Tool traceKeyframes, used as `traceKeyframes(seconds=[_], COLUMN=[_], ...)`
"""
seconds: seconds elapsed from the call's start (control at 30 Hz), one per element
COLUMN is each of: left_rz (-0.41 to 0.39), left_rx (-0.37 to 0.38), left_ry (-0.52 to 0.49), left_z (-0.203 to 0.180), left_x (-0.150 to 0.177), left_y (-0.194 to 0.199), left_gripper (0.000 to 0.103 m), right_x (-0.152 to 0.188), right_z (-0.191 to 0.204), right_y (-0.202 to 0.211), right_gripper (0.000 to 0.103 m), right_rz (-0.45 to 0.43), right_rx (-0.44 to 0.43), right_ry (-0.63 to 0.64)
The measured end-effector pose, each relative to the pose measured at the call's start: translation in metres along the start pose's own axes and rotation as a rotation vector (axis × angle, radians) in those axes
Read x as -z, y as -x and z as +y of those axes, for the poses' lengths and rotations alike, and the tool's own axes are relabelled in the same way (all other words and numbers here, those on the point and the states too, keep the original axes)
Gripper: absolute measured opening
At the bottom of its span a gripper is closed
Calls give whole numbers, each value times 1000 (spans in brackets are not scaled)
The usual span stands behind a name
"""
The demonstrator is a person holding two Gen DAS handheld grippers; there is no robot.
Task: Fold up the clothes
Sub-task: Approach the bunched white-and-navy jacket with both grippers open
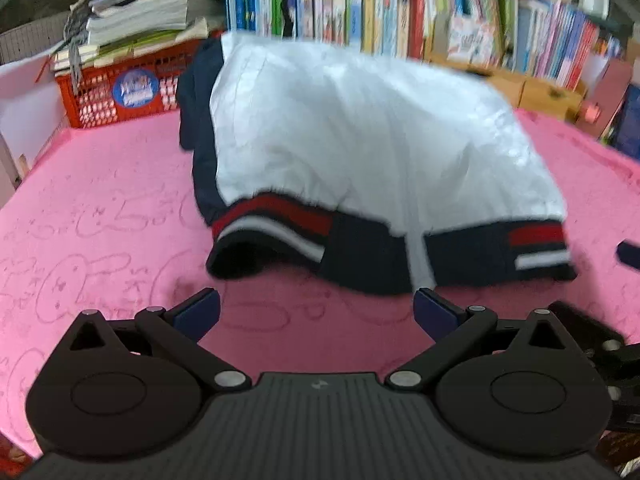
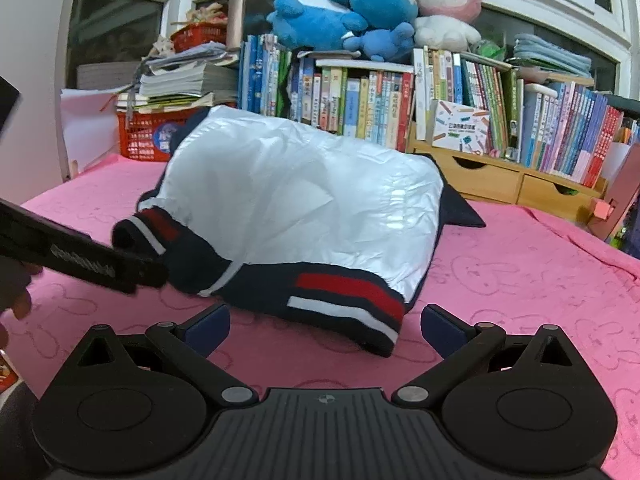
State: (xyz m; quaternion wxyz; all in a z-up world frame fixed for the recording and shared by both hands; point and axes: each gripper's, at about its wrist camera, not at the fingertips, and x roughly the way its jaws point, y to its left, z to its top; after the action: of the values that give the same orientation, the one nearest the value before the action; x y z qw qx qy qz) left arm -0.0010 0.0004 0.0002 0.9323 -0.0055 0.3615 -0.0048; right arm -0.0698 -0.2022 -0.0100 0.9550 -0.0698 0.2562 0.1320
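Observation:
A white jacket (image 1: 360,128) with a navy hem and red and white stripes lies bunched on the pink blanket (image 1: 100,208). My left gripper (image 1: 316,308) stands open just short of the hem, with only blanket between its fingers. In the right wrist view the jacket (image 2: 296,200) lies ahead, and its striped hem corner (image 2: 360,312) reaches in between the wide-open fingers of my right gripper (image 2: 326,326), which do not press on it. From the left, the left gripper (image 2: 156,274) comes in side-on, its tip at the rolled navy hem (image 2: 188,264).
A red basket (image 2: 140,136) under stacked papers stands at the back left. Rows of books (image 2: 360,104) and a wooden drawer unit (image 2: 500,184) line the back, with plush toys (image 2: 360,4) on top. A hand (image 2: 18,292) shows at the left edge.

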Motion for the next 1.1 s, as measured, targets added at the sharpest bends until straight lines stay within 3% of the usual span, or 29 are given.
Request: traceKeyframes(seconds=[0.17, 0.3, 0.4, 0.53, 1.1], left_rz=[-81, -99, 3, 44, 79], left_rx=[29, 46, 28, 0, 10], left_ry=[17, 6, -15, -35, -37], left_z=[5, 1, 8, -2, -3], left_x=[9, 27, 18, 15, 16], left_y=[12, 19, 3, -1, -2], left_gripper=[103, 103, 103, 103, 103], right_x=[-2, 0, 2, 2, 4], right_z=[7, 11, 10, 13, 17], right_y=[-5, 5, 6, 6, -1], right_gripper=[103, 103, 103, 103, 103], right_rz=[-20, -39, -32, -23, 21], right_rx=[-5, -9, -25, -21, 7], right_ry=[2, -11, -16, -7, 6])
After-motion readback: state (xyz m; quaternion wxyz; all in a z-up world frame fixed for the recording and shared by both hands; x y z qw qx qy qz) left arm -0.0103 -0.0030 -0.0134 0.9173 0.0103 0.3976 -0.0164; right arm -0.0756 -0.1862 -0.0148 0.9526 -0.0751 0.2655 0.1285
